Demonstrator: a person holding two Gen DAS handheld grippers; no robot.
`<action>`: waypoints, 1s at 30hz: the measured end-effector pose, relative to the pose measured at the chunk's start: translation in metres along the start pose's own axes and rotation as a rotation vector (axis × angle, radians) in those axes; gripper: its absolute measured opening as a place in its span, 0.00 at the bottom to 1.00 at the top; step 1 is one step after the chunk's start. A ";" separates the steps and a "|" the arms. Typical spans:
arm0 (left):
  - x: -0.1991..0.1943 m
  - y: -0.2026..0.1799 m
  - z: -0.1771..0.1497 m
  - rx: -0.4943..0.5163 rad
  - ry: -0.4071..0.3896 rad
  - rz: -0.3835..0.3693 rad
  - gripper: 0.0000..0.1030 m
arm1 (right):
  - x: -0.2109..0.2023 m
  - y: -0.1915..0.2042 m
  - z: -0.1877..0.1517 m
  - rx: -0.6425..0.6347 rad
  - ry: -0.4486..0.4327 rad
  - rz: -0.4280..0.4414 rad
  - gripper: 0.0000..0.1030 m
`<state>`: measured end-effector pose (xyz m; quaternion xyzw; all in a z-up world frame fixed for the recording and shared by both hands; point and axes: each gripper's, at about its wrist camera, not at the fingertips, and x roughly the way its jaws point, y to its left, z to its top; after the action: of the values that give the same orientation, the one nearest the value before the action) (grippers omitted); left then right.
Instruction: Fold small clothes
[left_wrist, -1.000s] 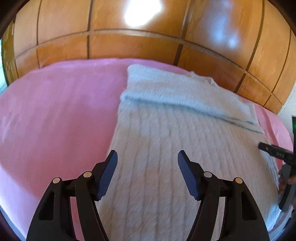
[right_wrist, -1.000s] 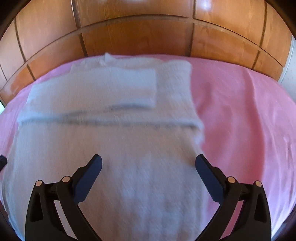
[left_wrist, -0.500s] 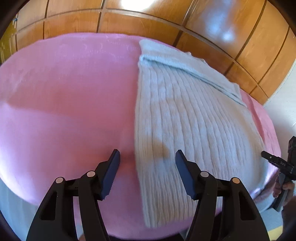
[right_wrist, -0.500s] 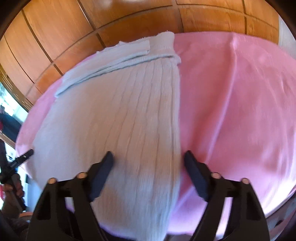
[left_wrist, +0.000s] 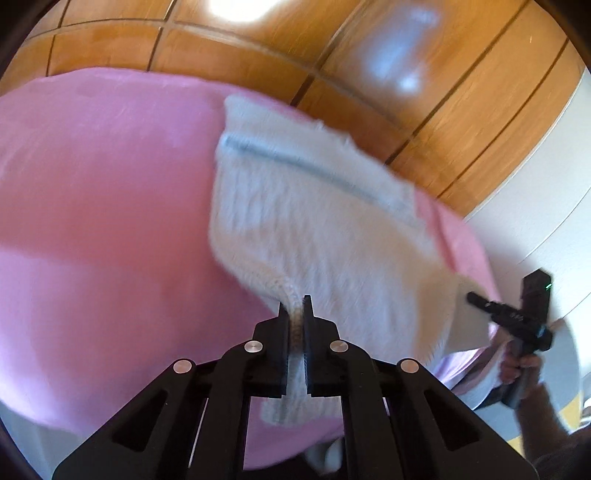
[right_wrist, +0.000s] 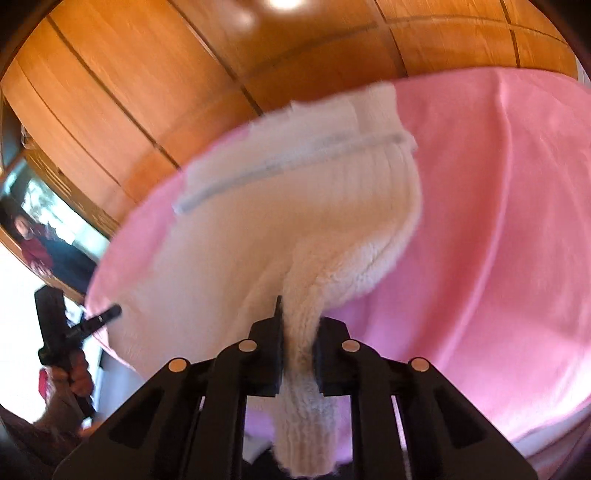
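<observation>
Both grippers, wide apart over the flat sweater a second ago, are now clamping its near hem and lifting it off the pink blanket. Motion blur is smearing the knit ribs, and the hem's lower end is running out of sight behind the black frames. On the left gripper the fingers are pinching a thin fold of the cream sweater. The right gripper is closing on a thicker bunch of it, with the far part lying on the blanket near the wooden panels. No writing is showing legibly on anything
</observation>
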<state>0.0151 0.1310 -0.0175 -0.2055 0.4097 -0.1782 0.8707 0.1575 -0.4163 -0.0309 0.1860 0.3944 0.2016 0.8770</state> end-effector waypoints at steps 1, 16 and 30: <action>0.001 0.001 0.010 -0.011 -0.018 -0.011 0.05 | 0.002 0.000 0.010 0.009 -0.018 0.012 0.12; 0.105 0.059 0.136 -0.257 -0.006 0.085 0.21 | 0.061 -0.063 0.111 0.213 -0.090 -0.039 0.83; 0.082 0.067 0.063 -0.112 0.011 0.052 0.66 | 0.035 -0.071 0.051 0.103 -0.062 -0.112 0.82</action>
<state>0.1232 0.1620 -0.0671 -0.2424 0.4291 -0.1336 0.8598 0.2323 -0.4681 -0.0554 0.2147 0.3867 0.1259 0.8880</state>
